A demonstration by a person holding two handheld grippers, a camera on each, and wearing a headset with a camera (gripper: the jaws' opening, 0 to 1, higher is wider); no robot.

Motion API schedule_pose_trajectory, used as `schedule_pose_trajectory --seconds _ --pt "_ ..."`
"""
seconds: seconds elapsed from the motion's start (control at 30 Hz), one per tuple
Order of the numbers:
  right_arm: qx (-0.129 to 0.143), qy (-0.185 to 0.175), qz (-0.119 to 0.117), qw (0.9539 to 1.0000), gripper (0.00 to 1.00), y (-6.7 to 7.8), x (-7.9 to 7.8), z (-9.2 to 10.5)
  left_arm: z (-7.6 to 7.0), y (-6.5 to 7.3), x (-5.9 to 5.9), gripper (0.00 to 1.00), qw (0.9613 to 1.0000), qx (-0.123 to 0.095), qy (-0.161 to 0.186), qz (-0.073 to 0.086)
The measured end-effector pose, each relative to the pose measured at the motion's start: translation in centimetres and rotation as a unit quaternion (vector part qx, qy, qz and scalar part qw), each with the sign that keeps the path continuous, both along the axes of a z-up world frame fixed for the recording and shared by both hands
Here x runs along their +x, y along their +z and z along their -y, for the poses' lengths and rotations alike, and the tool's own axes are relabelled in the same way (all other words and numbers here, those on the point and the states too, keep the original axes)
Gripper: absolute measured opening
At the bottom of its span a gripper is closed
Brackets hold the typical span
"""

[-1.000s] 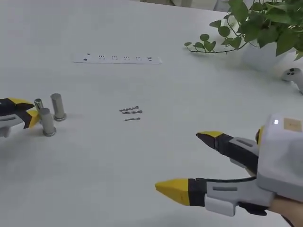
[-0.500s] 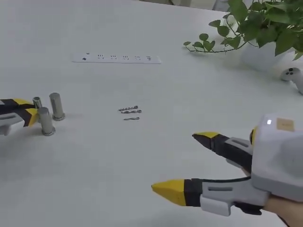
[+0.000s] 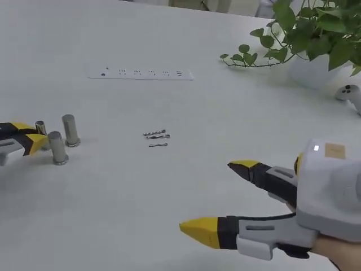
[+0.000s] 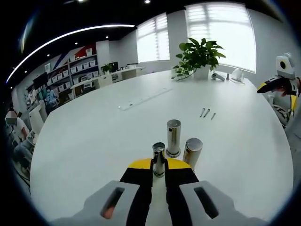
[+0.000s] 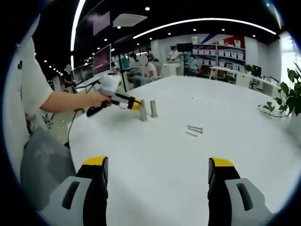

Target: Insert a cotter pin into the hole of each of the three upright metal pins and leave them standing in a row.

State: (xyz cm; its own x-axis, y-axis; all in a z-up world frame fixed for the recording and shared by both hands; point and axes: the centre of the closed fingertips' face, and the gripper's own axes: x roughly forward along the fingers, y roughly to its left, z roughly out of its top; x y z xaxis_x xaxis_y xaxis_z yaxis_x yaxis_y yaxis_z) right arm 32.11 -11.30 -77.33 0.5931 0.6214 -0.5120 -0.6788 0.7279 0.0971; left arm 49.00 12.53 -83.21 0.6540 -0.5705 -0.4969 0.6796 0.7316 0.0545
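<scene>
While left gripper (image 4: 160,165) pinches metal pin (image 4: 159,153), right gripper (image 5: 157,167) fingers (image 5: 96,165) gape wide.

Left tool (image 3: 35,134): drawn slightly to the left with the gripped pin (image 3: 40,127) clamped between its jaws. The gap between that pin and the rear pin (image 3: 70,130) and front pin (image 3: 57,148) is now wider than a second ago. Right tool (image 3: 204,196): drifted a little leftward and nearer the person over the tabletop (image 3: 169,192), jaws spread.
</scene>
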Motion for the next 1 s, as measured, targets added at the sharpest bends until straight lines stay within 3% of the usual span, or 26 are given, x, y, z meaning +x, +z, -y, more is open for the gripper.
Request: schedule_pose_trajectory --seconds 0.27,0.5,0.6,1.0 --pt "-0.001 0.007 0.0 1.0 0.89 0.1 -0.3 -0.2 -0.8 0.7 -1.2 0.07 1.0 -0.008 0.004 0.0" --pt "0.002 0.019 0.001 0.9998 0.89 0.2 -0.6 -0.9 -1.2 1.2 -3.1 0.07 1.0 -0.006 0.005 0.0" --pt "0.003 0.026 -0.001 0.9997 0.88 0.2 -0.8 -1.1 -0.8 1.4 -4.3 0.07 1.0 -0.008 -0.003 -0.002" --pt "0.005 0.043 -0.004 0.9991 0.92 0.0 -1.4 -2.0 1.2 2.0 -7.4 0.07 0.9992 -0.01 -0.038 -0.002"
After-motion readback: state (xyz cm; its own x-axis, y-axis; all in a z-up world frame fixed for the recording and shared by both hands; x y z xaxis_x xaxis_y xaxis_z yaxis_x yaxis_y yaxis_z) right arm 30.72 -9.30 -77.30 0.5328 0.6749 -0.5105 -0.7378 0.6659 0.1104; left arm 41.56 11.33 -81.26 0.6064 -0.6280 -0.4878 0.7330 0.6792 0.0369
